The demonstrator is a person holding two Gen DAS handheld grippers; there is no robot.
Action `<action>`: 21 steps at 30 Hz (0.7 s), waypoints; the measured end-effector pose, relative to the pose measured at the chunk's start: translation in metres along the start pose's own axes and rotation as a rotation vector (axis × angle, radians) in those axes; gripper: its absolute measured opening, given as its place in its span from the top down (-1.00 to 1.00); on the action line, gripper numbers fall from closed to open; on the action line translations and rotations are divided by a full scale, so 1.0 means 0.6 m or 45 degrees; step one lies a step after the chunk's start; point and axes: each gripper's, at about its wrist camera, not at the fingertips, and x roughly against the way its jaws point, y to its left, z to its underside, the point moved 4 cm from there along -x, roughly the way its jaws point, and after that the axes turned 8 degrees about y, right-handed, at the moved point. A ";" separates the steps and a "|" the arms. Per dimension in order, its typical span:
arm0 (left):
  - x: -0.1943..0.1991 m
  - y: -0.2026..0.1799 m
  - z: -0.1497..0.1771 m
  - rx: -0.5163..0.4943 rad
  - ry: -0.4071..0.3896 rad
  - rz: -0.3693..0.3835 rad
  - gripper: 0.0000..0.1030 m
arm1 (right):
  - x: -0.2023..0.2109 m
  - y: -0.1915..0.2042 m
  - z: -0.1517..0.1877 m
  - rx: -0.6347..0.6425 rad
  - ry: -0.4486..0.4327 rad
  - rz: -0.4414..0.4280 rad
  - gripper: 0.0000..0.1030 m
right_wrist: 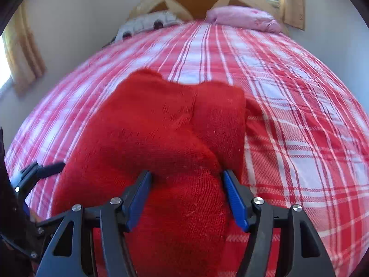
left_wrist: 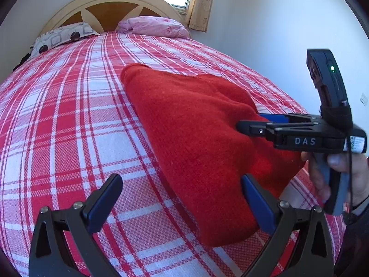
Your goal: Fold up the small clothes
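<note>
Left side first: the left hand-held gripper [left_wrist: 182, 198] sits low over the bed [left_wrist: 69, 115] with its jaws spread wide and nothing in them; the right pad just meets the near edge of the red knit [left_wrist: 196, 124], probably parked there to steady that side or get ready for the next fold. The knit itself lies in the middle of the plaid cover, already doubled over into a thick bundle with a seam running down the top layer. Looks like a small sweater or similar, can't say for sure. Moving right, the right hand-held gripper [right_wrist: 186, 196] has its jaws apart with a hump of the knit bulging up between them. The pads look like they're beside the fabric rather than squeezing it, so my read is it's letting go of a flap it just laid down. A hand [left_wrist: 341, 173] holds that gripper's grip at the far right. Pillows up by the headboard are well out of the way.
</note>
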 end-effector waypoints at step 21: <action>0.025 0.005 -0.010 0.048 -0.082 -0.033 -1.00 | 0.028 -0.135 -0.003 -0.411 -0.037 -0.225 -0.27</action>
